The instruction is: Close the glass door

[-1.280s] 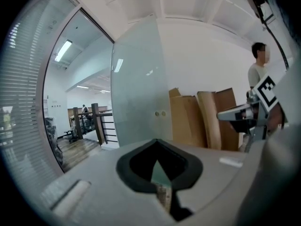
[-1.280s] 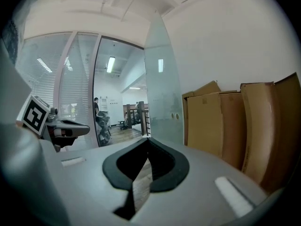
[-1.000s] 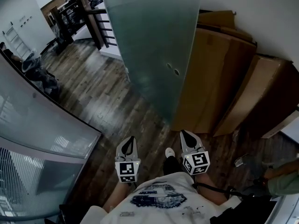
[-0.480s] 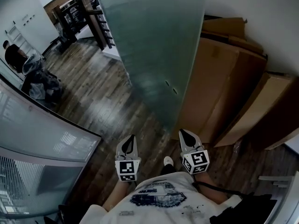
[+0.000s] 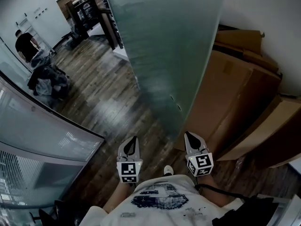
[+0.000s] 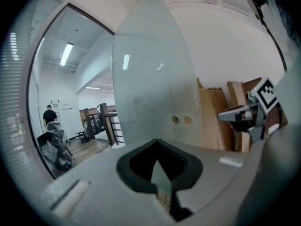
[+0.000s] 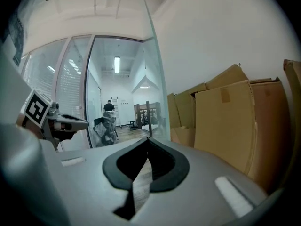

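The frosted glass door stands open, swung toward the cardboard at the right, with two small round holes near its lower edge. My left gripper and right gripper are held side by side just short of the door's bottom edge, touching nothing. Both are shut and empty. In the left gripper view, the left gripper faces the door panel and its holes. From the right gripper, the door shows edge-on.
Large flat cardboard boxes lean against the white wall right of the door. A curved glass partition runs along the left. Beyond the doorway are a wooden railing, a chair piled with clothes and a person.
The door and cardboard have drawn closer and fill more of the head view. Both grippers have advanced together toward the door and stayed shut. The person in the back has come into view.
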A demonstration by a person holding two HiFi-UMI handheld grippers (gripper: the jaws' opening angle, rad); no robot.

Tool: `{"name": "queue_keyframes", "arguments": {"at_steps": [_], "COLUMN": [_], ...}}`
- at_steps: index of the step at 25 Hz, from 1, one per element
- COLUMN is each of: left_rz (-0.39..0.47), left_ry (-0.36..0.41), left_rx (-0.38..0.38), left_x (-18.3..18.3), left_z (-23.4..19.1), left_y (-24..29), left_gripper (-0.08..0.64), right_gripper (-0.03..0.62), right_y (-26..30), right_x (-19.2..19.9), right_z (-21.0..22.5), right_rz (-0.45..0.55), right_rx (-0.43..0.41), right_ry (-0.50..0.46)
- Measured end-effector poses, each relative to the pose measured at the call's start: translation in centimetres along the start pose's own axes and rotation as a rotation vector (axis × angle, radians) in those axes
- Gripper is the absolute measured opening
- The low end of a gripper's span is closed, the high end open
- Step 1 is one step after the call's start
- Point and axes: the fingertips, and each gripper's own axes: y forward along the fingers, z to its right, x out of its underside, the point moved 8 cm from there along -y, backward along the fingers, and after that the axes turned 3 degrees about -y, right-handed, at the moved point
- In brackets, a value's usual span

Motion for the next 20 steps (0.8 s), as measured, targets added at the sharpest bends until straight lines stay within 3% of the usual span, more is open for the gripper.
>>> {"name": "queue_keyframes", "arguments": {"at_steps": [6, 8, 10, 16, 20], "left_rz": [0.002, -0.005, -0.016, -0.042, -0.060], "left_ry": [-0.004, -0.004, -0.003, 0.011, 0.005], "left_rx": [-0.040, -0.047, -0.053, -0.097, -0.150], "left_x": [-0.7, -0.7, -0.6, -0.5, 0.1], "left_z": [0.2, 0.2, 0.3, -1.1, -2.0], "left_y": [1.7, 2.1, 2.1, 1.1, 0.2], "left_gripper": [0.003, 0.003, 0.003, 0.003, 0.003], "right_gripper": [0.009, 0.070, 0.078, 0.140, 0.157], "right_y": [1.3, 2.0, 2.9, 8.8, 11.5], "right_x": [0.4, 0.7, 0.8, 0.6, -0.9], "right_z": [4.6, 6.6, 8.8, 13.9, 15.2], "right_rz": [-0.015, -0.020, -0.015, 0.019, 0.046], "right_rx": [-0.024, -0.032, -0.057, -0.269, -0.328], "right_ry": [0.013, 0.017, 0.014, 0.050, 0.048]}}
